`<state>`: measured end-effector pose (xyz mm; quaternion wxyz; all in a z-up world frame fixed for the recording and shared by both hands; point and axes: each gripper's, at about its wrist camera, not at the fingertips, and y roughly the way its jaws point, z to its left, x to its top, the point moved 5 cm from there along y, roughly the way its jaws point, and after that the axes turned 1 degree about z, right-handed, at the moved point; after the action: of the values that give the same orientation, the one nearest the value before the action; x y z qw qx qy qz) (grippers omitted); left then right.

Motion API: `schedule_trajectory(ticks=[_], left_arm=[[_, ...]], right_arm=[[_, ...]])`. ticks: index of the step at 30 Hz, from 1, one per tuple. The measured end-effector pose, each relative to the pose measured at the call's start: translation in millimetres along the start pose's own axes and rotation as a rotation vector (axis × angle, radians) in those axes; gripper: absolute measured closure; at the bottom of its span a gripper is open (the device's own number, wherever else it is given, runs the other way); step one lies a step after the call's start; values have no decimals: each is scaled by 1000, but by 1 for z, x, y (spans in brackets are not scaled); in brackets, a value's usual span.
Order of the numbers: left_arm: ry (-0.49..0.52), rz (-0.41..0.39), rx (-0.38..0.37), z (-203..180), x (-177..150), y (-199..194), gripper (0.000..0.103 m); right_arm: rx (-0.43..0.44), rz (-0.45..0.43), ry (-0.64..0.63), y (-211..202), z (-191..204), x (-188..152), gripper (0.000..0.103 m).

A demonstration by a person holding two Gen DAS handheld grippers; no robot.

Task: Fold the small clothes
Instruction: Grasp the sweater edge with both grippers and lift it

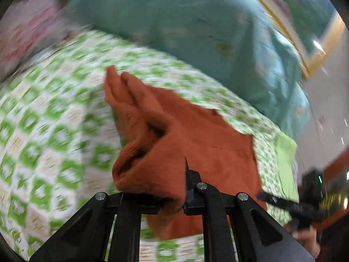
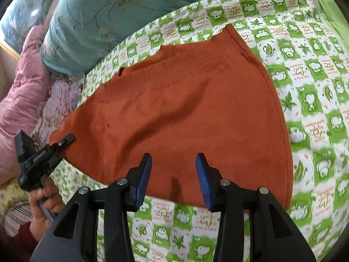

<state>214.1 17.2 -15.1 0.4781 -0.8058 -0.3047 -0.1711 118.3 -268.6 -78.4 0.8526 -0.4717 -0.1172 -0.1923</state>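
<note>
- Left wrist view: the left gripper (image 1: 187, 187) is clamped on a gathered corner of the rust-orange knit sweater (image 1: 196, 135). The cloth bunches into thick rolls at the jaws and trails away down to the bed, so this corner looks lifted, probably to carry it over for a fold.
- A sleeve (image 1: 122, 96) lies doubled into two soft ridges pointing up the bed, clear of the pinched part.
- Everything rests on a green-and-white checked bedsheet (image 1: 43, 131), blurred here. A teal quilt (image 1: 174, 21) is heaped behind.
- At the lower right, the right gripper (image 1: 292, 207) is a dark shape with a hand (image 1: 305, 238) under it. Its jaws cannot be read from this side.
- Right wrist view: the right gripper (image 2: 173, 174) hangs over the sweater's near edge with its ribbed blue pads (image 2: 144, 181) standing apart and nothing between them, seemingly poised to take that hem.
- The sweater (image 2: 185, 113) spreads broad and mostly flat, fine-knit, with a ribbed band (image 2: 174, 72) across its far part.
- The left gripper (image 2: 65, 140) nips the sweater's left corner, held by a hand (image 2: 43, 203).
- A pink padded quilt (image 2: 24, 100) lies left of the sheet (image 2: 316, 109).
</note>
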Motion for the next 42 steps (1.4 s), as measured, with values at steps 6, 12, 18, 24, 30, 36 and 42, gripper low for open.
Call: schedule_trajectory(ticks=[6,12,18,24,30,36,42], left_arm=[[225,102,-78,-83,-28,37,92],[328,215,-80,-114,-70,76,92],[333,232,-71,-110,-72,81,92],[355,224,-45,-111,-70,80,92],[352,213,-149,-137,-60,65,92],[413,259,-254,-190,-81,85,91],[439,332,-252,-207,-104,119,91]], right_arm=[[79,11,68,3,-12,32,60],[181,90,97,27,-9,54,42],[267,155,85,74,10,89,35],[260,203,-13,120,43,109,76],[286,63,-107,61,53,119,87],[189,-9,-96,7,6,117,87],[100,7,-10,9,-53,106,87]])
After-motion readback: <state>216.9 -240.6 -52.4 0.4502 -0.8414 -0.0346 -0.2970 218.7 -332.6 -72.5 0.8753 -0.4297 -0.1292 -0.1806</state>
